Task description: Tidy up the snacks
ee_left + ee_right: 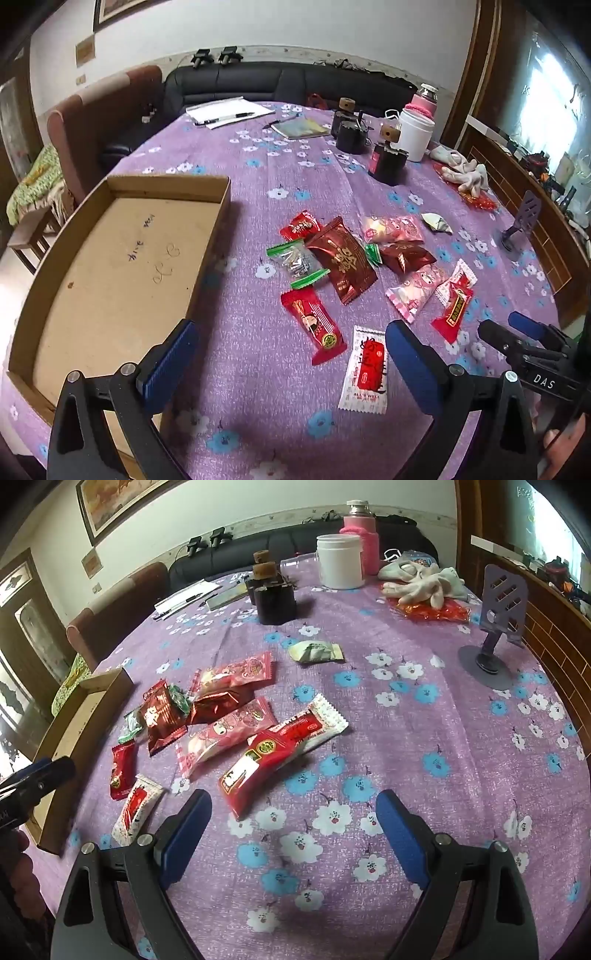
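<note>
A shallow brown cardboard box [122,266] sits empty at the left on the purple flowered tablecloth [258,406]. To its right lie glossy crinkled snack packets [343,266], red, dark red, pink and white, loosely heaped. The left gripper [291,362] hangs released just near of them, jaws wide, nothing between. The right gripper [293,834] is likewise spread and empty, the packets to its far left.

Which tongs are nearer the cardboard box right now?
Left. The left tongs hang open right beside the cardboard box, one finger over its near corner. The right tongs sit farther off, with the snack pile between them and the box.
</note>
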{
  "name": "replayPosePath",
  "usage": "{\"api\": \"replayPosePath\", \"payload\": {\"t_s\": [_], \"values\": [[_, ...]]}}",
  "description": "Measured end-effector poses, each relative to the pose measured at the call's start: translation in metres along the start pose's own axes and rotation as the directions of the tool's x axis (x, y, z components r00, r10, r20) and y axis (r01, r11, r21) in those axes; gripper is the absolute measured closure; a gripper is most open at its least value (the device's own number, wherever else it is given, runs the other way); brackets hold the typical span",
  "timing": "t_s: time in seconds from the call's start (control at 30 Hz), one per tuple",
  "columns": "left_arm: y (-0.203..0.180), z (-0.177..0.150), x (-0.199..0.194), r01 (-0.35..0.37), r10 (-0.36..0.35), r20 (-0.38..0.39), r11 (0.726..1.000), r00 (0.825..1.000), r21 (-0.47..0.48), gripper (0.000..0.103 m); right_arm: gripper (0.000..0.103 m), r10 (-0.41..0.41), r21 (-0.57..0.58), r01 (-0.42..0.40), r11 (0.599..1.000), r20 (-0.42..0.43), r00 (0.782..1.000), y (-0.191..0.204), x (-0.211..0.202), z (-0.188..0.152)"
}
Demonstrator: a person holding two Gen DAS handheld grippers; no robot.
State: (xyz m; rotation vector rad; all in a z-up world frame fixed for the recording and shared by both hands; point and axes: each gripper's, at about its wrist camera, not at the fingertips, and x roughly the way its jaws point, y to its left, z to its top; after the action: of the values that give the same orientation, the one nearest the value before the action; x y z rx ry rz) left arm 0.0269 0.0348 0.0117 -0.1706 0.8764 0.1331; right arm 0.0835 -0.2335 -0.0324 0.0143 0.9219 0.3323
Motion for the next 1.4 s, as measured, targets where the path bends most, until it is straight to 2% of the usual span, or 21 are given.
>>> {"api": "replayPosePath", "payload": {"t_s": [0.13, 0.23, 0.4, 1.4], "values": [[-0.010, -0.007, 0.004, -0.041, 0.040, 0.049, 0.999, 0.998, 0.017, 0.001, 0.013, 0.008, 0.006, -0.008, 1.000, -0.006, 1.000, -0.003, 0.005, -0.001], [-0.018, -0.011, 0.007, -0.111, 0.105, 0.103, 0.992, 0.989, 0.053, 0.001, 0.013, 0.007, 0.007, -0.007, 1.000, -0.012, 1.000, -0.005, 0.007, -0.002], [-0.025, -0.019, 0.013, -0.143, 0.132, 0.145, 0.987, 0.981, 0.071, 0.001, 0.013, 0.009, 0.018, -0.009, 1.000, -0.019, 1.000, -0.008, 0.010, -0.004], [-0.029, -0.024, 0.019, -0.124, 0.115, 0.120, 0.990, 0.986, 0.069, 0.001, 0.013, 0.025, 0.018, -0.025, 1.000, -0.002, 1.000, -0.006, 0.010, -0.006]]}}
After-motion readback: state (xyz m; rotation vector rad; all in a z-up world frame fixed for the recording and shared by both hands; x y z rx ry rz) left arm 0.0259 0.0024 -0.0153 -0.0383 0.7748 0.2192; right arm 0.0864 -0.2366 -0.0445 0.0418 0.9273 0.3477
